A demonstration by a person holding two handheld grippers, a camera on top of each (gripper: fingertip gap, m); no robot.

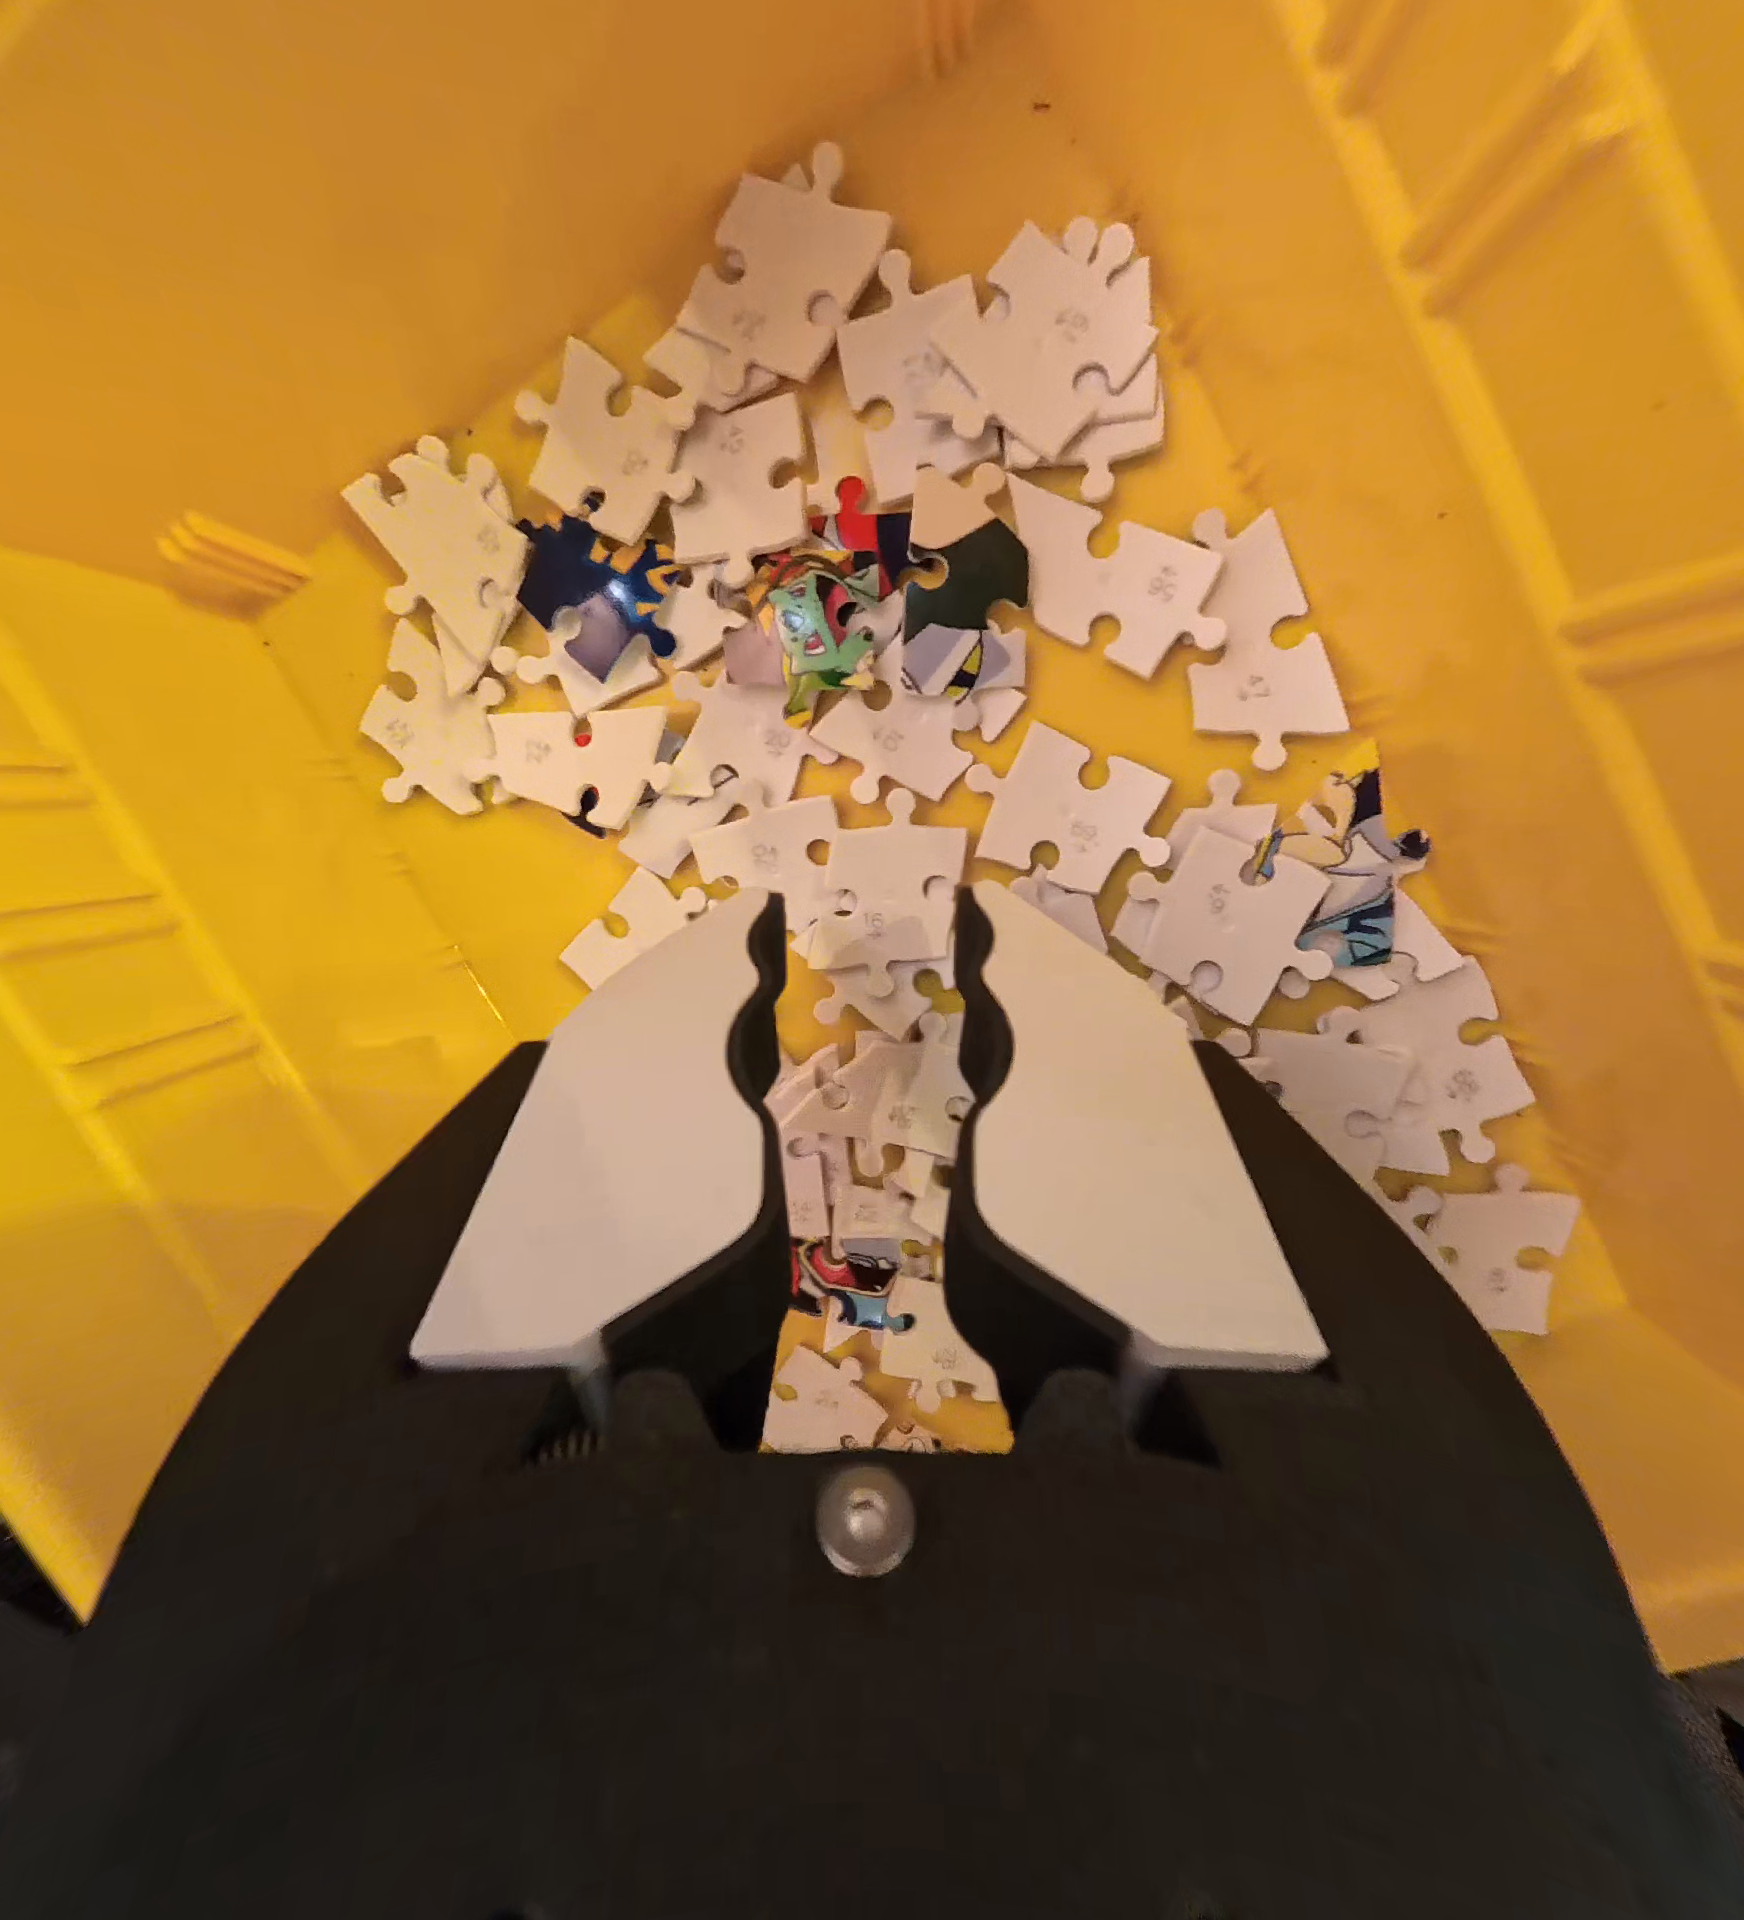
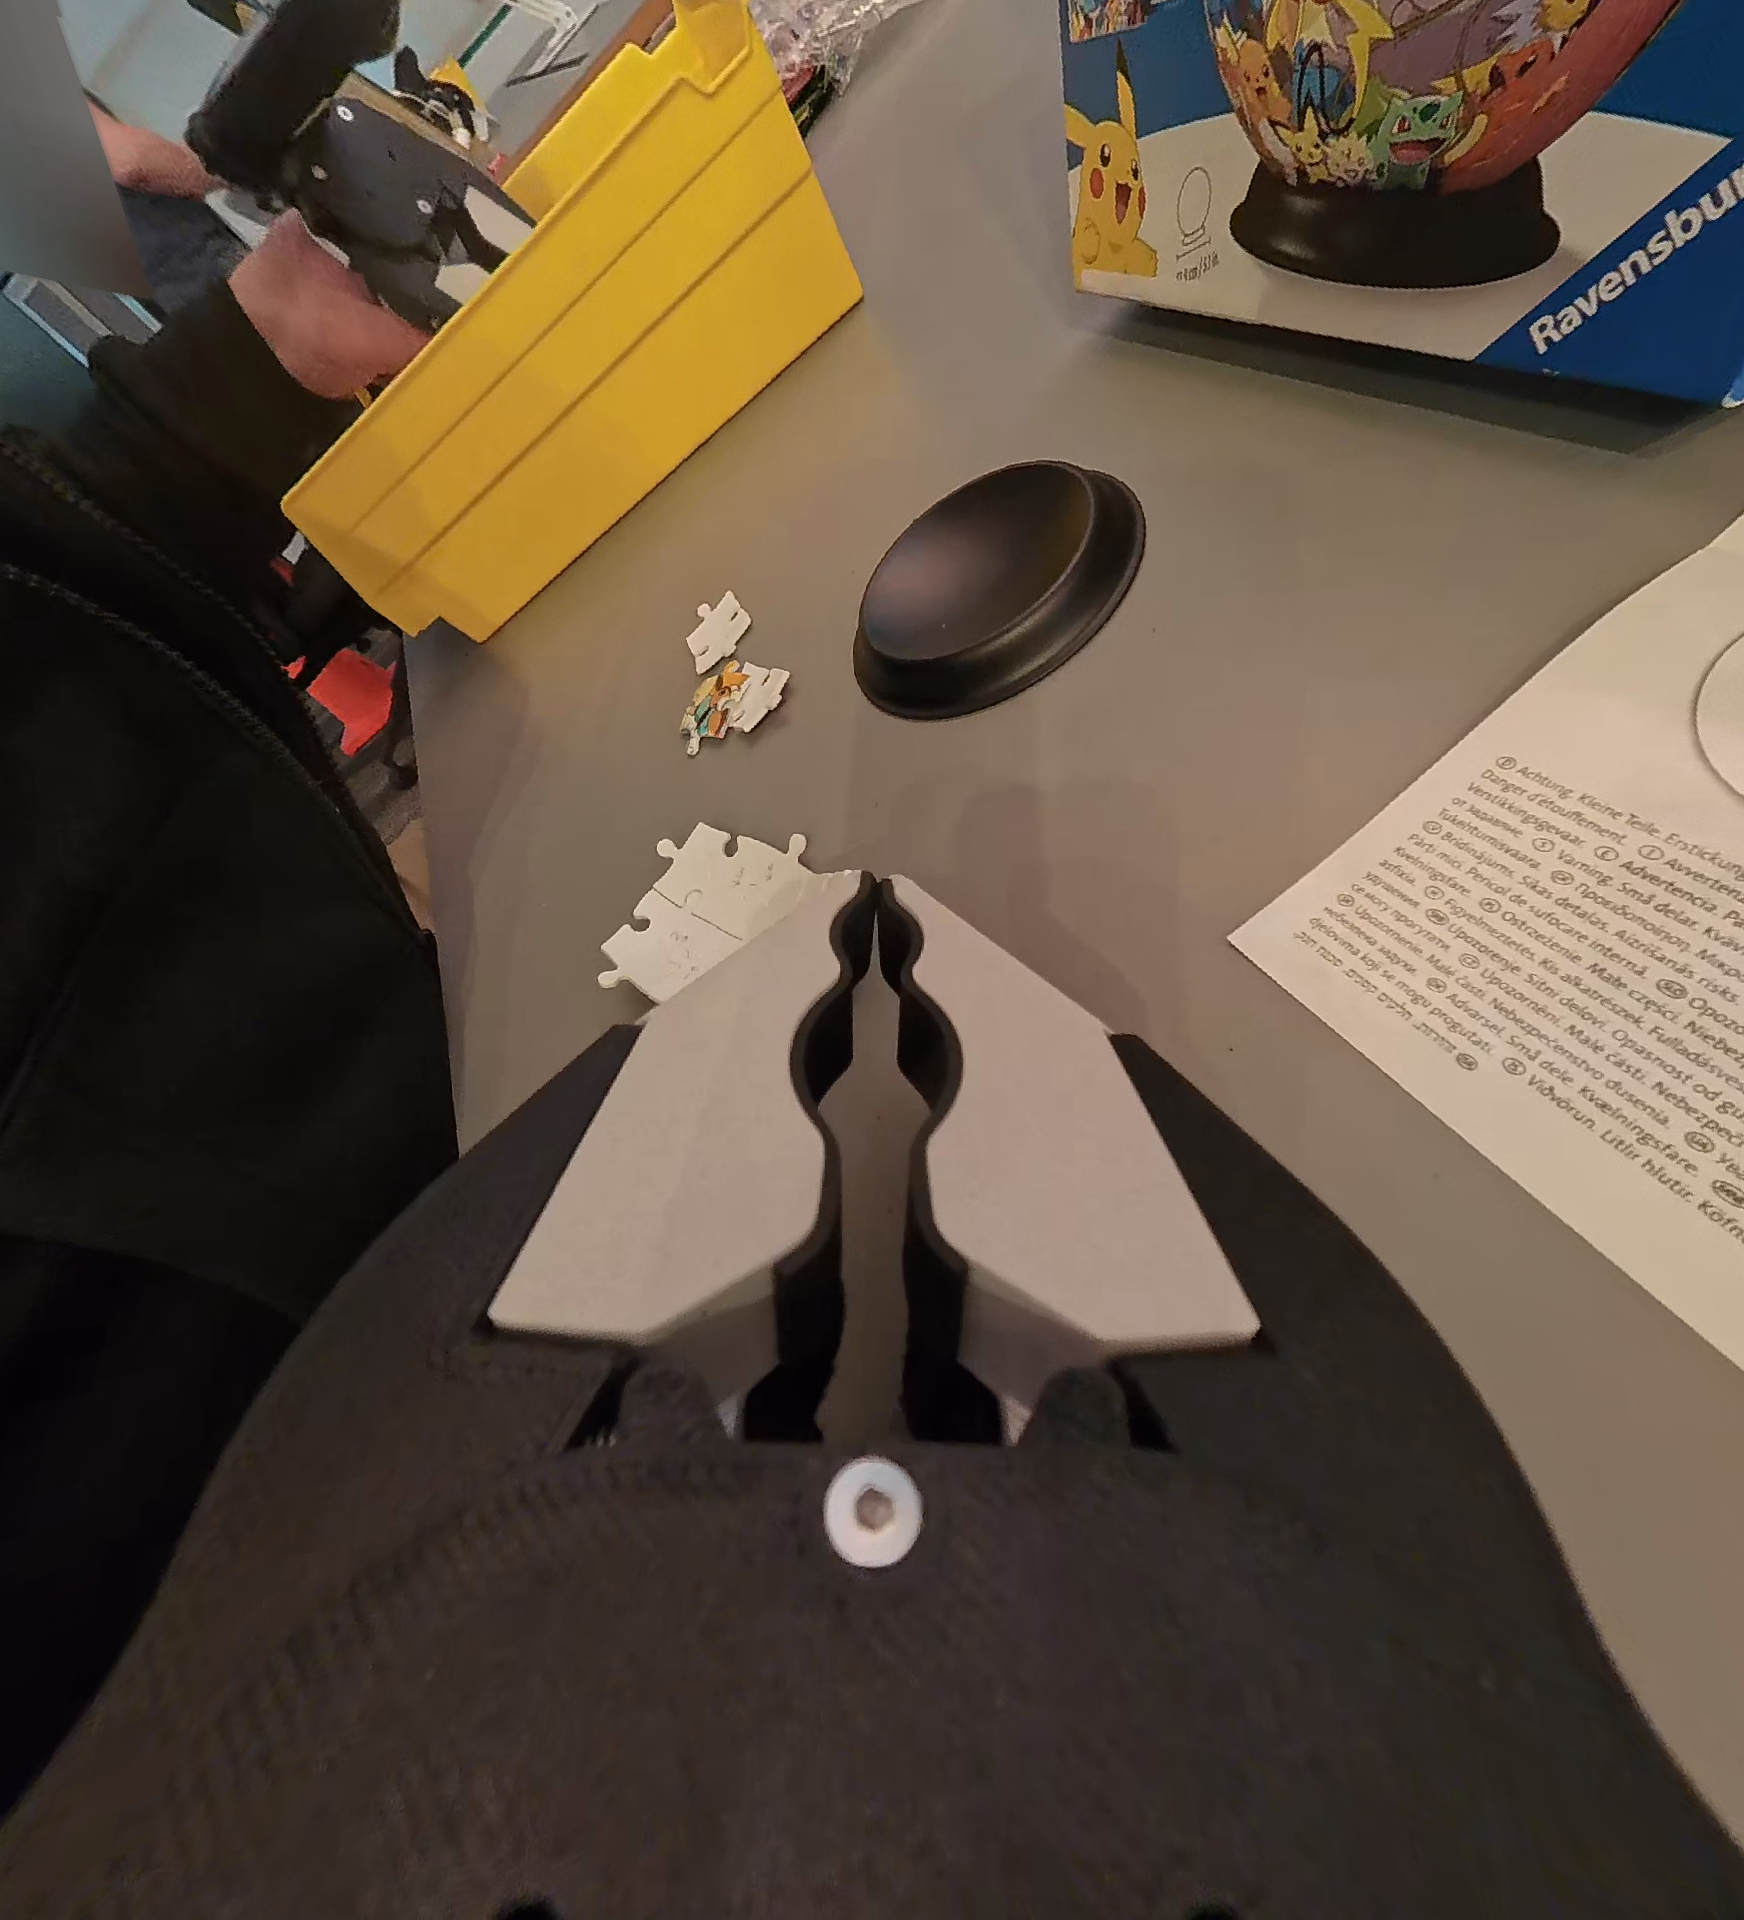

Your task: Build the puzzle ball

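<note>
My left gripper (image 1: 870,906) is open inside the yellow bin (image 1: 224,343), just above a pile of puzzle pieces (image 1: 878,644). Most lie white side up and a few show colour. One white piece (image 1: 889,862) lies between the fingertips, not gripped. My right gripper (image 2: 873,883) is shut over the grey table (image 2: 1211,665). Its tips pinch the edge of a small group of joined white pieces (image 2: 712,914) that sticks out to the left. The left gripper (image 2: 380,197), held by a hand, also shows in the right wrist view, reaching into the bin (image 2: 587,343).
A black round stand (image 2: 998,587) sits mid-table. Two or three loose pieces (image 2: 733,675) lie between it and the bin. The puzzle box (image 2: 1470,208) stands at the back right and a printed instruction sheet (image 2: 1574,935) lies at the right. A person's dark jacket (image 2: 120,935) fills the left. The gap from one gripper's tips to the other's is roughly 45 cm.
</note>
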